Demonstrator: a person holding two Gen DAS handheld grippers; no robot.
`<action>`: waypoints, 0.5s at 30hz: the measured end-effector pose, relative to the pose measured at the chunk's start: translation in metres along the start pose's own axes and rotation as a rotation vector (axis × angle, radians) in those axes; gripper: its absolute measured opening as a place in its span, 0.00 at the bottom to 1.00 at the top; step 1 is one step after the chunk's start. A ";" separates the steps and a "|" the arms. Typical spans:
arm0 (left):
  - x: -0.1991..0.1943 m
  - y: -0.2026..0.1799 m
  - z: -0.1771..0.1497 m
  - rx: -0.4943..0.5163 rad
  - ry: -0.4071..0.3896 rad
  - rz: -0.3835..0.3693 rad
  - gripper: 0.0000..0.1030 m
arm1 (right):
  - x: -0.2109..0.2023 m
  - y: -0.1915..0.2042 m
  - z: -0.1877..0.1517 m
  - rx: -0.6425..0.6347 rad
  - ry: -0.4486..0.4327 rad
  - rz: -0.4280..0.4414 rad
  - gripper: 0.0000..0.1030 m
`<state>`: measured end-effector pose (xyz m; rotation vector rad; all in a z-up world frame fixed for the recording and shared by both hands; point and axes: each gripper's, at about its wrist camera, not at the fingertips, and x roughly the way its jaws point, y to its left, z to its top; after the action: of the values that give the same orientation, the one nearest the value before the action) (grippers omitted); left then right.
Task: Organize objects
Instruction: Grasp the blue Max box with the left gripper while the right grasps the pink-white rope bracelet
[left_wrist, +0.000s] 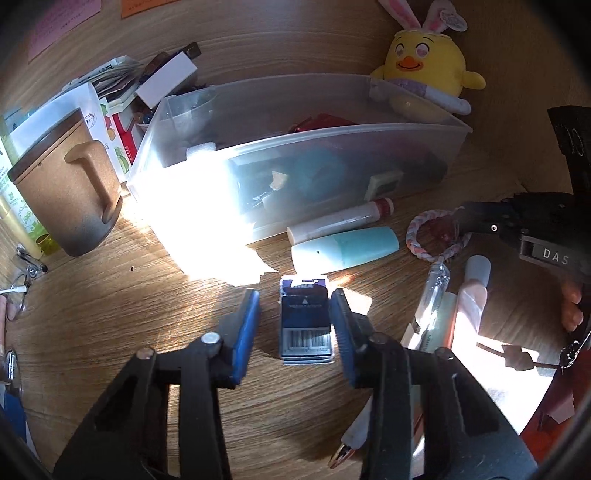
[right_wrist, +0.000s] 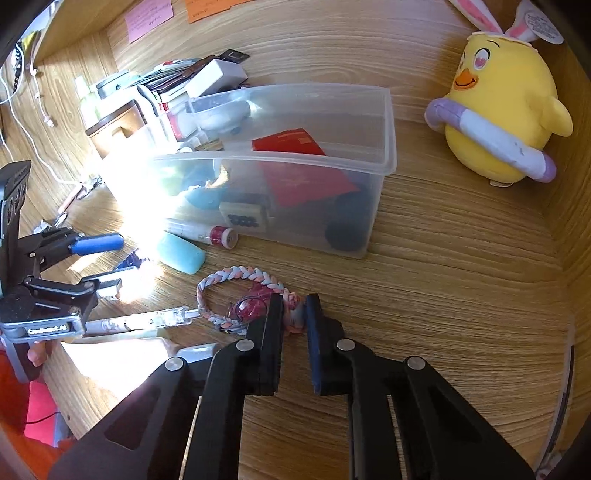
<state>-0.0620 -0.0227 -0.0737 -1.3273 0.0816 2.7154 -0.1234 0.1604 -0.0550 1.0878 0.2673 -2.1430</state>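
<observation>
Jaws on the left gripper (left_wrist: 293, 314) are standing wide apart, straddling a small dark-blue flat box with a barcode (left_wrist: 304, 321) that is lying on the wood-grain desk (left_wrist: 147, 295); the right blue pad (left_wrist: 341, 325) is just beside the box, the left one clear of it. Over on the right gripper (right_wrist: 294, 314), the jaws are sitting narrow, pinching the pink, white and blue braided cord bracelet (right_wrist: 236, 277) at its knotted end.

From the left wrist view, the translucent plastic storage bin (left_wrist: 258, 155) is sitting at twelve o'clock of the box, with a white tube with a red cap (left_wrist: 340, 219) and a pale turquoise tapered case (left_wrist: 347, 247) lying along its front wall. A brown ceramic mug with a lid (left_wrist: 62, 184) is showing at ten o'clock, which the other camera barely catches. Harsh sunlight is washing out the bin's left corner in both views.

The right wrist view is giving a clearer look into the bin: a red booklet (right_wrist: 291, 144) leaning inside, a cream tile with dark dots (right_wrist: 243, 216) against the front wall. It is also showing the yellow plush chick with bunny ears (right_wrist: 506, 107) in full at two o'clock, apart from the bin. A clear pen (right_wrist: 155, 319) is lying at nine o'clock of the bracelet, its tip touching the braid.
</observation>
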 end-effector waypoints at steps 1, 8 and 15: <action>0.000 0.000 0.000 0.001 -0.002 0.000 0.27 | -0.002 0.000 0.000 0.005 -0.011 -0.002 0.11; -0.001 0.007 0.003 -0.034 -0.015 -0.008 0.26 | -0.024 0.001 0.006 0.035 -0.079 0.012 0.11; -0.015 0.015 0.006 -0.074 -0.072 -0.005 0.26 | -0.049 0.003 0.018 0.039 -0.150 0.030 0.10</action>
<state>-0.0594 -0.0383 -0.0579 -1.2447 -0.0289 2.7837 -0.1129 0.1741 -0.0056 0.9412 0.1387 -2.1975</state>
